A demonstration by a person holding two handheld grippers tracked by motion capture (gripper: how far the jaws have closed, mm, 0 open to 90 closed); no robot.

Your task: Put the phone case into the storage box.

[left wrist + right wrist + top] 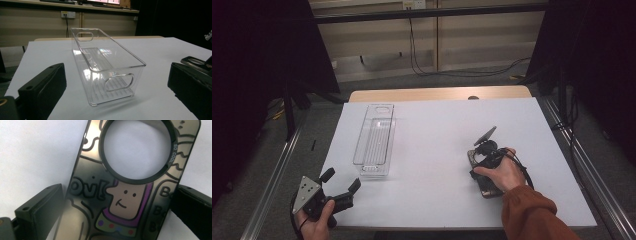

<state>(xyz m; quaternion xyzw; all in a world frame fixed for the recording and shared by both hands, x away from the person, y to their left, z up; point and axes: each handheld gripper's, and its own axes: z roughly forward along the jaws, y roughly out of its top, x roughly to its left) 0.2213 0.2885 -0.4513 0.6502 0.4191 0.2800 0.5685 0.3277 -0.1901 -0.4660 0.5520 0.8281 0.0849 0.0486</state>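
A dark glossy phone case [487, 190] printed with a cartoon figure and a large round hole lies flat on the white table top, right of centre. My right gripper [482, 166] points down over it, a hand wrapped around it. In the right gripper view the case [125, 202] lies between the jaws of the right gripper [119, 187], which stand open and close to its two long edges. A clear empty plastic bin [374, 142] stands left of centre. My left gripper [342, 179] is open at the front left corner, aimed at the bin's [112, 82] near end.
A white sheet [437, 120] covers the wooden table [437, 94]. Dark curtains hang at both sides, cables run on the floor behind, and metal rails flank the table. The case's end [196, 61] shows at the right of the left gripper view.
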